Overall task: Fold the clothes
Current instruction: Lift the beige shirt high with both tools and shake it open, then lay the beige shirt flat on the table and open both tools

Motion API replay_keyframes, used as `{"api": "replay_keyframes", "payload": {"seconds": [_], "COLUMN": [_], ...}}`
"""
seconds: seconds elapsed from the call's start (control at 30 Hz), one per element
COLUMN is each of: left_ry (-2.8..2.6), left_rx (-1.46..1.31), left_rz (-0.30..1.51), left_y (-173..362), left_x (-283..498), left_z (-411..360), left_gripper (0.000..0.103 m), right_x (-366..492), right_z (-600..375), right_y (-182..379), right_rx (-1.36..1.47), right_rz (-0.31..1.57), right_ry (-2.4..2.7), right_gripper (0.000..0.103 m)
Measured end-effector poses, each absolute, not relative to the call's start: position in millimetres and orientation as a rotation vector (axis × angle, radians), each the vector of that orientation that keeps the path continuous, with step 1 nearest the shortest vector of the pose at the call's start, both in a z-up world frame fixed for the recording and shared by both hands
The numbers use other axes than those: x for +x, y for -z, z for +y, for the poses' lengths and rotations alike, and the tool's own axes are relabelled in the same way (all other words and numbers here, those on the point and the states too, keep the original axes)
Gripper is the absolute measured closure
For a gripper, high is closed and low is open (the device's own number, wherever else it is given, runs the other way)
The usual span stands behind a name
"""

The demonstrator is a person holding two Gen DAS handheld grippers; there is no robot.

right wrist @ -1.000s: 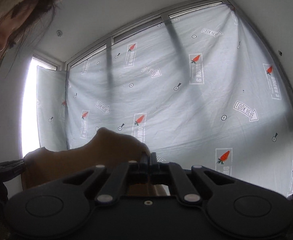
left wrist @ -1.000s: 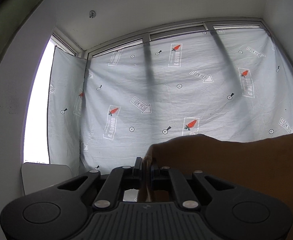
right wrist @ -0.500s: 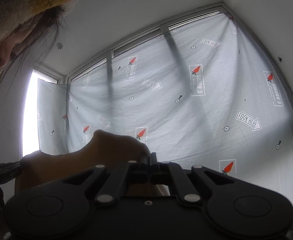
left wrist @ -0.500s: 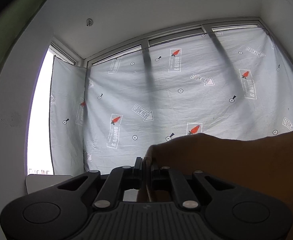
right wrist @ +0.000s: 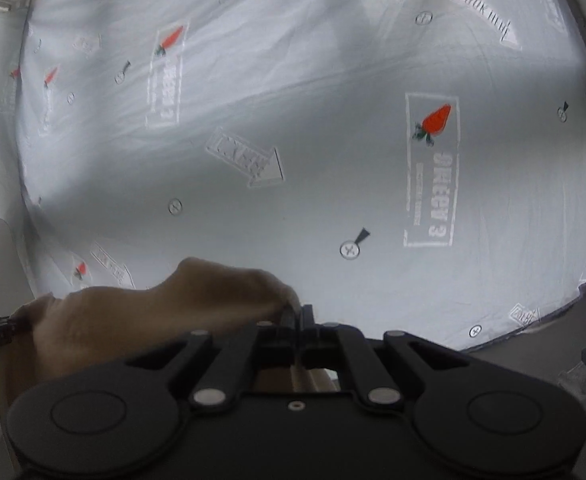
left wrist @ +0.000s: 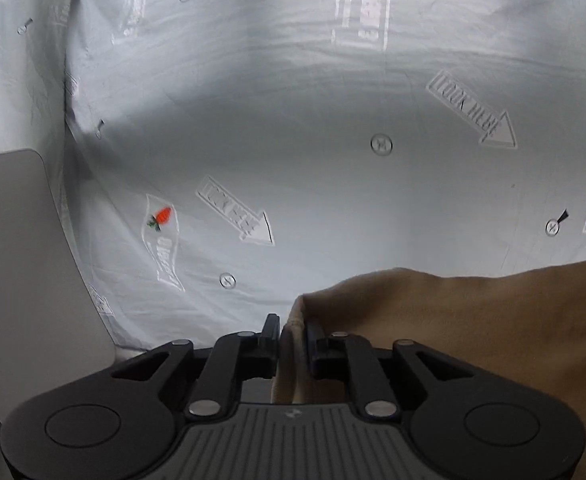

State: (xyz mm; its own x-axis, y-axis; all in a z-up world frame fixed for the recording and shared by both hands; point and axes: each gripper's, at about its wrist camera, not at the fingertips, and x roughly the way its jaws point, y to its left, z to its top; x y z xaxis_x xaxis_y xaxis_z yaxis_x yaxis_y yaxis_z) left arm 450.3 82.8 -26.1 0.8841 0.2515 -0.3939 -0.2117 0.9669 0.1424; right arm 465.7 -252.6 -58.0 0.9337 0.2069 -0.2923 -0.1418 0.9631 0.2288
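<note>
The printed sheet (left wrist: 333, 160) fills both views, a pale cloth with carrots and arrows spread over what looks like a bed; against it the tan garment (left wrist: 473, 340) is stretched between the two tools, its long axis running left to right; in the left wrist view it trails off to the right, in the right wrist view (right wrist: 153, 312) off to the left; so each tool has one end of the same edge. The left tool (left wrist: 293, 344) has its jaws opening, the hem between them but the pads no longer pressing it; the right tool (right wrist: 297, 320) is pinched together on the cloth. Judged from this, the garment is being laid down, and the right end is the one yet to be let go.
</note>
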Motion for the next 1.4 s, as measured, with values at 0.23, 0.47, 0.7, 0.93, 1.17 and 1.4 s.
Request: {"api": "replay_keyframes", "payload": {"seconds": [0.23, 0.47, 0.7, 0.93, 1.17, 1.4], "left_ry": [-0.154, -0.116, -0.116, -0.072, 0.004, 0.05], "left_rx": [-0.031, 0.012, -0.064, 0.021, 0.124, 0.177], "left_rz": [0.85, 1.031, 1.136, 1.082, 1.078, 1.046], "left_y": [154, 198, 202, 187, 190, 186], "left_x": [503, 403, 348, 318, 287, 283], "left_z": [105, 104, 95, 59, 18, 1], "left_gripper": [0.043, 0.031, 0.027, 0.024, 0.023, 0.022], "right_x": [508, 402, 343, 304, 277, 313], "right_z": [-228, -283, -298, -270, -301, -422], "right_y": [158, 203, 215, 224, 204, 199], "right_rx": [0.106, 0.168, 0.177, -0.02, 0.1, 0.41], "right_rz": [0.654, 0.932, 1.046, 1.113, 0.963, 0.862], "right_ry": [-0.098, 0.067, 0.011, -0.072, 0.009, 0.385], "right_gripper": [0.061, 0.052, 0.046, 0.047, 0.098, 0.086]}}
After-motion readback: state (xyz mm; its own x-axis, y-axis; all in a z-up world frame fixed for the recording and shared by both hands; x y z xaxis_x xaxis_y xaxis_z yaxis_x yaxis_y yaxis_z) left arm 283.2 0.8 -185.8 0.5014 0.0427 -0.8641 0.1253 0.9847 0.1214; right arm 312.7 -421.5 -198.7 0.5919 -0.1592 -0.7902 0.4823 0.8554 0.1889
